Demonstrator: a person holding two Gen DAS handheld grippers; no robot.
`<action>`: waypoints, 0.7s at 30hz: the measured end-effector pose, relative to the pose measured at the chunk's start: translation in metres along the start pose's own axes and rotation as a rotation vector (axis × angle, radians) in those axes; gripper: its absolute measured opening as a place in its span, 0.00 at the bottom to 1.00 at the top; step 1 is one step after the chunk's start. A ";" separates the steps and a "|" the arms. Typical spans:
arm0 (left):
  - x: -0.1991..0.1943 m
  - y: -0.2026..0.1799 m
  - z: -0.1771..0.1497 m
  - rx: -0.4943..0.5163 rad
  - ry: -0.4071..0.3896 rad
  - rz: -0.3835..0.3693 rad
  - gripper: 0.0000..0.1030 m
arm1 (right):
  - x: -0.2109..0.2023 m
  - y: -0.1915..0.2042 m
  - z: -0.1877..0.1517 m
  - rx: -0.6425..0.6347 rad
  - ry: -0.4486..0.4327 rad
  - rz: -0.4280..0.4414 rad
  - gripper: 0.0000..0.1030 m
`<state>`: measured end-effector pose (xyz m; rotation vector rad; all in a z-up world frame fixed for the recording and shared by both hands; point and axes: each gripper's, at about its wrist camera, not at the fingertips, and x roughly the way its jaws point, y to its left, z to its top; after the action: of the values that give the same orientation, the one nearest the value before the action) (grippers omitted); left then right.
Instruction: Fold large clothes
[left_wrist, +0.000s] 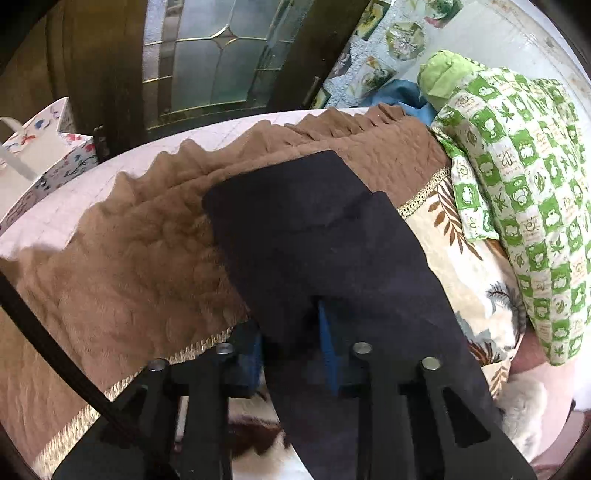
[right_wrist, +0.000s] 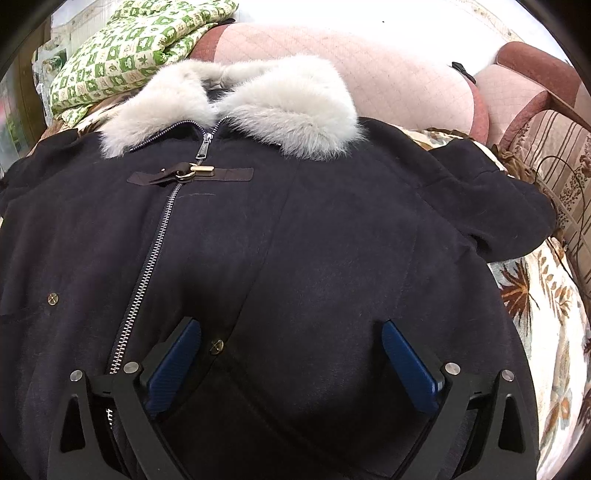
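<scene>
We have the dark navy coat (right_wrist: 295, 240) lying front-up across the centre of the right wrist view, zipped, its grey fur collar (right_wrist: 236, 107) at the top of the frame and its toggle strap (right_wrist: 190, 173) just below it; it rests on a leaf-print spread (right_wrist: 535, 295) that shows at the right edge. Our right gripper (right_wrist: 291, 363) hovers over the lower front of the coat with its jaws wide apart, holding nothing; whether the blue pads (right_wrist: 406, 363) touch the cloth we cannot tell.

In the left wrist view our left gripper (left_wrist: 295, 332) is clamped on a dark sleeve (left_wrist: 314, 240) of the coat, which runs from the jaws up toward the centre of the frame over a brown quilted throw (left_wrist: 129, 277); a green checked cushion (left_wrist: 517, 184) sits at the right.

We judge that we are at the sleeve fold, early in the task; the next move calls for carrying the sleeve across onto the coat's front and laying it flat, while the free gripper pins the body so that the heavy cloth does not drag.
</scene>
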<state>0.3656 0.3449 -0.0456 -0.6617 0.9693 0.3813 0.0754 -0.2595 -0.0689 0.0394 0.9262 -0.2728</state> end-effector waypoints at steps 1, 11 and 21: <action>-0.006 -0.003 -0.001 0.011 -0.012 0.000 0.13 | 0.000 -0.001 0.000 0.003 0.002 0.004 0.97; -0.106 -0.080 -0.039 0.235 -0.150 -0.075 0.07 | 0.000 -0.001 -0.001 0.004 0.004 0.005 0.98; -0.149 -0.161 -0.137 0.474 -0.115 -0.263 0.07 | 0.000 -0.001 -0.001 0.004 0.004 0.006 0.98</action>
<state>0.2939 0.1318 0.0826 -0.3230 0.8103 -0.0468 0.0748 -0.2600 -0.0696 0.0468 0.9298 -0.2693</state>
